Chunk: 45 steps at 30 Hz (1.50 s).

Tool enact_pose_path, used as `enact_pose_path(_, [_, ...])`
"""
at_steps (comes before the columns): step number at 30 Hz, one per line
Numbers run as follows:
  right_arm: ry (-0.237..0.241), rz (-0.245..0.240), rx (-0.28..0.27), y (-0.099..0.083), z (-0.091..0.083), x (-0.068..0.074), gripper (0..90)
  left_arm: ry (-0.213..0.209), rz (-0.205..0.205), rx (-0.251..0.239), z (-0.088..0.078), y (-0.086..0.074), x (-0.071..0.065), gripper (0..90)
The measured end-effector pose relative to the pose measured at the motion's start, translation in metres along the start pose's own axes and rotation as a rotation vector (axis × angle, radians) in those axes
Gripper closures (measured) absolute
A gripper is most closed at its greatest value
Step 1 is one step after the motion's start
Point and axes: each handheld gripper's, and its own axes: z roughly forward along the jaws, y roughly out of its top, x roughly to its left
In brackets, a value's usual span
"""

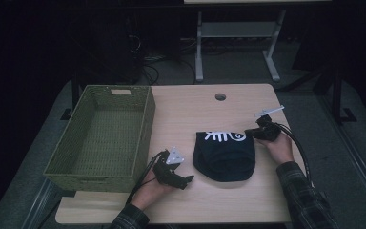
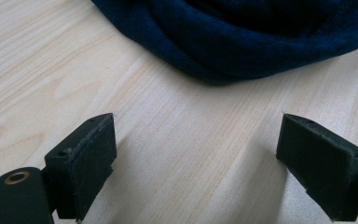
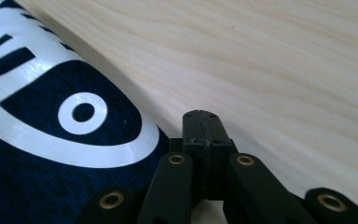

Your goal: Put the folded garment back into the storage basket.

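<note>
A folded dark navy garment (image 1: 224, 155) with a white fish-skeleton print lies on the wooden table (image 1: 186, 109), right of centre. My left gripper (image 1: 188, 180) rests low at the garment's front left. In the left gripper view the left gripper (image 2: 196, 154) is open, with bare wood between its pads and the garment's rolled edge (image 2: 242, 42) just ahead. My right gripper (image 1: 253, 133) sits at the garment's far right corner. In the right gripper view the right gripper (image 3: 201, 116) is shut, tips on the wood right beside the printed cloth (image 3: 51, 154); I see no cloth between them.
A green woven basket (image 1: 100, 177) stands open along the table's left side, close to my left hand. A round cable hole (image 1: 220, 97) sits near the far edge. Beyond the table are a desk frame (image 1: 200, 47) and floor cables.
</note>
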Motion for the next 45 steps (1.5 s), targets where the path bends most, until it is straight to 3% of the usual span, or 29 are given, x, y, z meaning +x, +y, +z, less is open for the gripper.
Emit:
enact_pose_path(5, [0.000, 0.000, 0.008, -0.011, -0.006, 0.000, 90.0, 0.000, 0.000, 0.000, 0.000, 0.000, 0.000, 11.0])
enact_pose_path(15, [-0.006, -0.048, 0.007, -0.028, -0.022, 0.008, 90.0, -0.002, -0.014, -0.013, 0.001, -0.001, -0.001, 11.0])
enact_pose_path(23, [0.013, -0.066, -0.003, -0.039, -0.033, 0.016, 90.0, 0.005, -0.005, 0.031, -0.001, 0.003, -0.001, 11.0])
enact_pose_path(35, [0.032, -0.082, -0.006, -0.051, -0.046, 0.024, 90.0, 0.003, -0.004, 0.043, -0.003, 0.002, -0.004, 11.1])
enact_pose_path(45, [0.062, -0.087, 0.006, -0.063, -0.056, 0.036, 90.0, -0.005, -0.001, 0.014, -0.004, -0.002, -0.004, 11.0])
